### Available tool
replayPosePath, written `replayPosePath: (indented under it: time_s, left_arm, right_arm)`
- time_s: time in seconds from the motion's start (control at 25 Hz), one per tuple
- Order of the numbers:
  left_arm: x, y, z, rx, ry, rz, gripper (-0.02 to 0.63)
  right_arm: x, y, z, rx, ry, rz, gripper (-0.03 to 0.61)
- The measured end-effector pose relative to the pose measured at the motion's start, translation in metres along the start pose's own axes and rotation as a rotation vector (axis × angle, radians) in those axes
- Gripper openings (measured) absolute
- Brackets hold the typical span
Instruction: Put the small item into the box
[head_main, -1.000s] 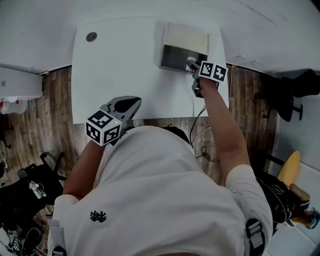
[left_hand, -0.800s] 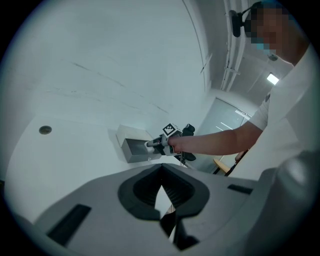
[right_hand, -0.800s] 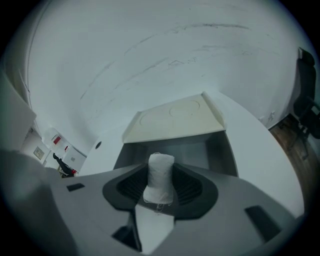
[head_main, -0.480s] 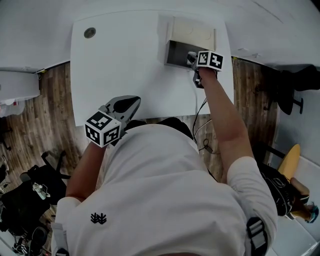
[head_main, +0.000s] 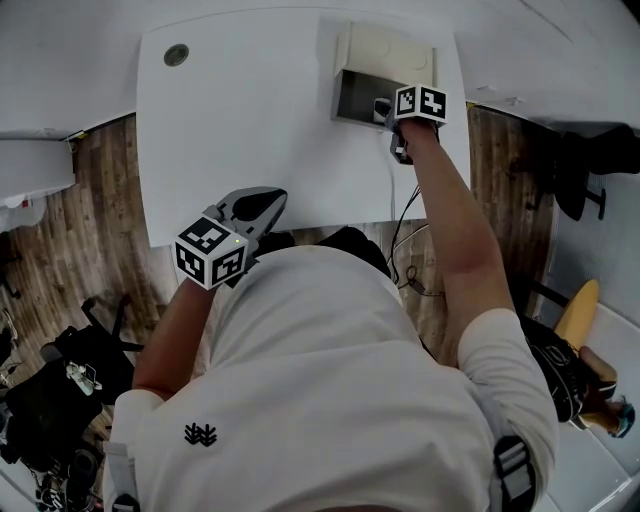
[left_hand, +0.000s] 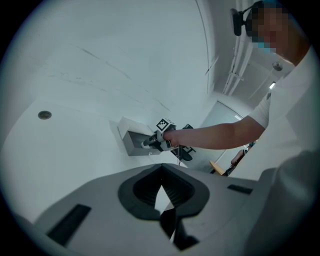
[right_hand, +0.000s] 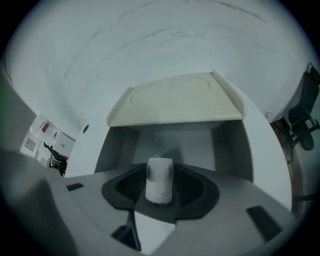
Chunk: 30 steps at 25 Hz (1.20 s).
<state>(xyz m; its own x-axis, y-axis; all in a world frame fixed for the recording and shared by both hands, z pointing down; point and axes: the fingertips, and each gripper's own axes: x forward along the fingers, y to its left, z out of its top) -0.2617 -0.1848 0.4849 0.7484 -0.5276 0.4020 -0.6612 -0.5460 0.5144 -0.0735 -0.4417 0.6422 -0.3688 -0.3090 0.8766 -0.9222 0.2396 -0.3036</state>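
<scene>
A small white roll (right_hand: 159, 181) stands upright between the pads of my right gripper (right_hand: 160, 172). Its jaws are opening with the roll still between them. That gripper (head_main: 385, 107) reaches into the open box (head_main: 350, 90) at the table's far right. In the right gripper view the box's grey inner walls (right_hand: 125, 145) surround the jaws, and its cream lid (right_hand: 175, 102) stands open behind. My left gripper (head_main: 268, 203) hangs over the table's near edge, shut, with nothing in it. From the left gripper (left_hand: 161, 170) view, the box (left_hand: 131, 141) shows far ahead.
The white table (head_main: 250, 110) has a round grommet (head_main: 176, 54) at its far left corner. A cable (head_main: 400, 225) hangs off the near right edge. Wooden floor lies around, with a dark chair (head_main: 60, 380) at lower left.
My right gripper has moved a little farther over the box with the roll. The left gripper has stayed where it was.
</scene>
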Motion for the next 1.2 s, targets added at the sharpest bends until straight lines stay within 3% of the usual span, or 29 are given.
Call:
replayPosePath:
  time_s: [0.4, 0.8, 1.0, 1.08, 1.2]
  left_arm:
    - [0.0, -0.003, -0.011, -0.014, 0.024, -0.018, 0.006]
    - [0.028, -0.019, -0.026, 0.018, 0.087, -0.067, 0.006]
    - [0.049, -0.048, -0.03, 0.07, 0.105, -0.087, 0.006]
    - [0.055, -0.061, -0.031, 0.092, 0.105, -0.082, 0.006]
    - [0.065, -0.085, -0.029, 0.122, 0.088, -0.056, 0.006]
  right_arm:
    - [-0.011, -0.004, 0.007, -0.011, -0.075, -0.028, 0.175]
    - [-0.056, 0.01, -0.002, -0.01, -0.239, 0.09, 0.158]
    - [-0.095, 0.02, -0.036, -0.071, -0.301, 0.153, 0.084]
    - [-0.11, 0.022, -0.06, -0.1, -0.313, 0.167, 0.027]
    - [-0.13, 0.026, -0.108, -0.184, -0.291, 0.209, 0.012]
